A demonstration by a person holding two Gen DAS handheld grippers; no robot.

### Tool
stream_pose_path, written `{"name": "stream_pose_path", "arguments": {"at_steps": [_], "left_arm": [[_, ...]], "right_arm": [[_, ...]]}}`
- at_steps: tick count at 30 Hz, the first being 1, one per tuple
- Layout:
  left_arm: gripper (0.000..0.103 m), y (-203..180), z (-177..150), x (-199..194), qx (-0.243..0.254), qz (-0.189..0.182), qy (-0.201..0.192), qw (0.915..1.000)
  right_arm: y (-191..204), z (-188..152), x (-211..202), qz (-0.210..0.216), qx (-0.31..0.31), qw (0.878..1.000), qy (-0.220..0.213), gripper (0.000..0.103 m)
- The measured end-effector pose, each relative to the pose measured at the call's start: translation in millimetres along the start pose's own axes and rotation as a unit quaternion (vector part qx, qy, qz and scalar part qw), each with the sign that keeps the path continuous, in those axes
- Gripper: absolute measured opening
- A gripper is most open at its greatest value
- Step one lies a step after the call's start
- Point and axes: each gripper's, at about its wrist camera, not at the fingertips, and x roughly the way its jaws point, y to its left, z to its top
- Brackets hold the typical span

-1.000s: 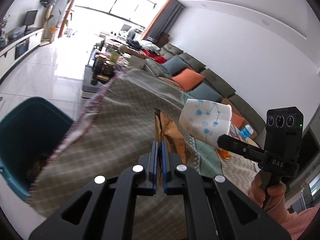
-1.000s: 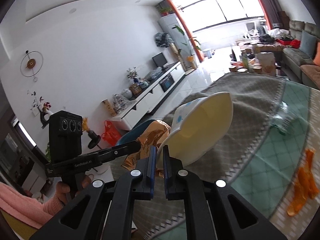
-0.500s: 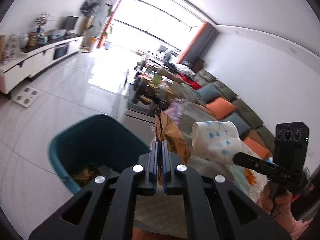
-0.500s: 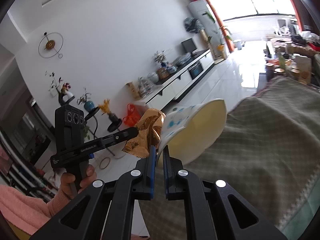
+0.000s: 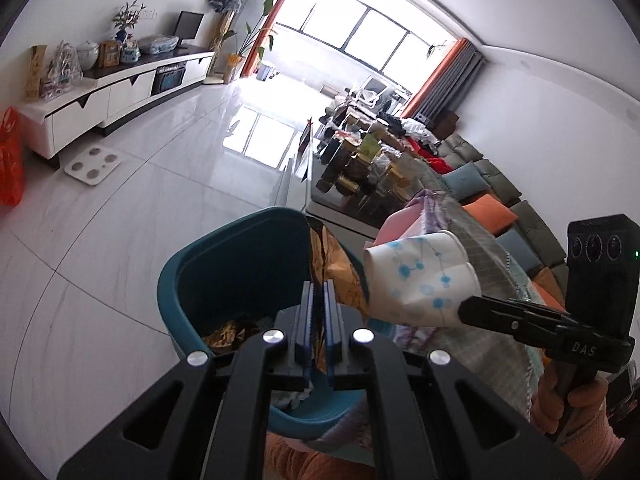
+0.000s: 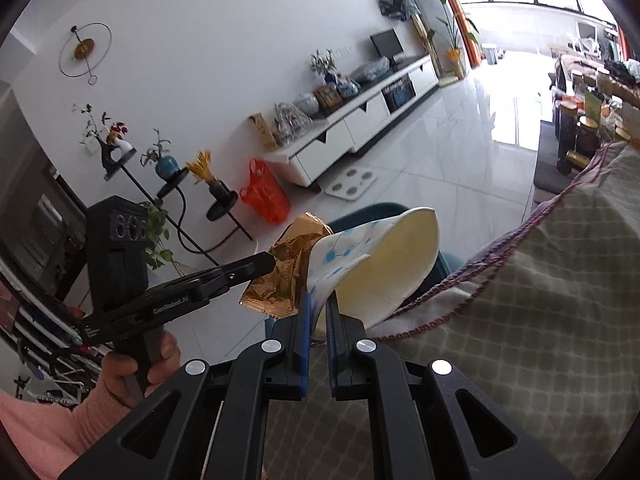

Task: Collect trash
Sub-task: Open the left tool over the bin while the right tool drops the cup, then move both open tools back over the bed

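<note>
Two pieces of trash hang over the teal bin: left tongs pinch a bronze foil wrapper, right tongs clamp a crushed paper cup. Centre both above the opening before releasing, clear of the tablecloth.

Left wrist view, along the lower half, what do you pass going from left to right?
Orange bag → teal bin → gold wrapper in the left gripper → paper cup → right gripper → hand.
</note>
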Motion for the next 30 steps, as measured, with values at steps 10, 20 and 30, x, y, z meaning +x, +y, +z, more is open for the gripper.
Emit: {"name": "stream_pose_path", "arguments": {"at_steps": [10,20,30], "left_arm": [[0.019,17,-3,22,-0.022,0.02,0.022,0.9993],[0.03,10,-4,19,-0.014,0.023,0.009,0.9996],[0.052,-54,-7,-11,0.069,-0.017,-0.042,0.9966]], "right_arm": [[-9,9,29,-0.011,0.025,0.999,0.029,0.016],[-9,8,23,-0.007,0.035,0.999,0.017,0.029],[-10,-13,-40,-0.017,0.025,0.999,-0.039,0.036]]}}
